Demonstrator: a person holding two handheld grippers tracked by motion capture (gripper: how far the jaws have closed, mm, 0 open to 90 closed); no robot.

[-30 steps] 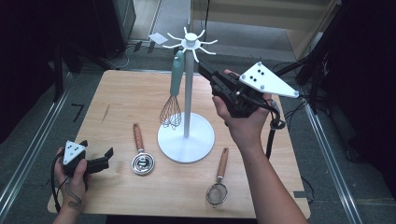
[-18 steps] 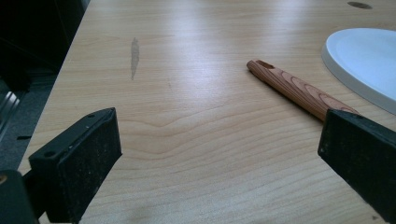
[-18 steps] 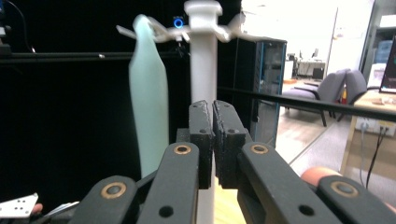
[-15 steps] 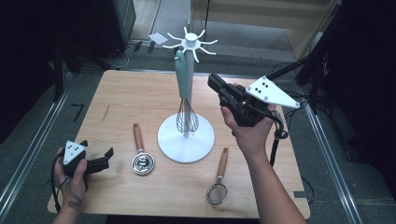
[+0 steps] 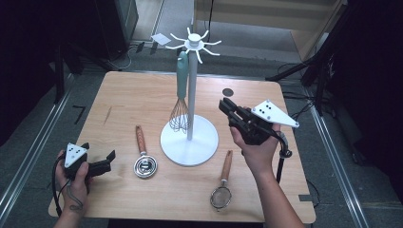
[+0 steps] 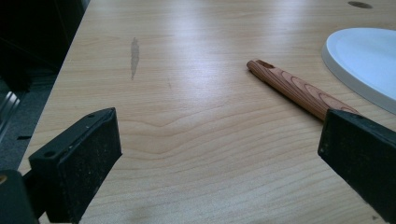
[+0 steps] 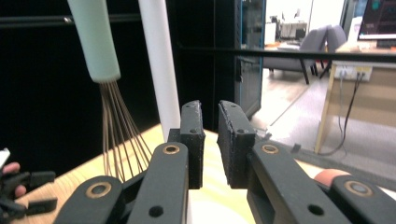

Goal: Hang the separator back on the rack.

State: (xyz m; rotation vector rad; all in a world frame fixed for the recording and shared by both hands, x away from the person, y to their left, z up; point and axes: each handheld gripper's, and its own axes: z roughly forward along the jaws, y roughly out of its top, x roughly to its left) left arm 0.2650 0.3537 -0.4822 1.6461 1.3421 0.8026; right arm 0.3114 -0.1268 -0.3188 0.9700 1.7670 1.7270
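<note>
1. Left gripper (image 5: 97, 166) sits at the table's (image 5: 142, 95) near-left corner, jaws wide apart with nothing in them, just bare wood between.
2. Whisk (image 5: 180, 102) hangs off the white stand (image 5: 191, 85), wires just above the base.
3. Right gripper (image 5: 227, 105) hovers right of the stand pole; its jaws have just been opening, showing a narrow gap with nothing inside.

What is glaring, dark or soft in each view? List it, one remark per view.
High view: table evenly lit, floor around it dark, picture slightly soft. Left gripper view: a pale sheen of glare across the wood near the wooden handle; the near jaws look soft. Right gripper view: black background at left behind the whisk, a bright room at right, some areas washed out.
</note>
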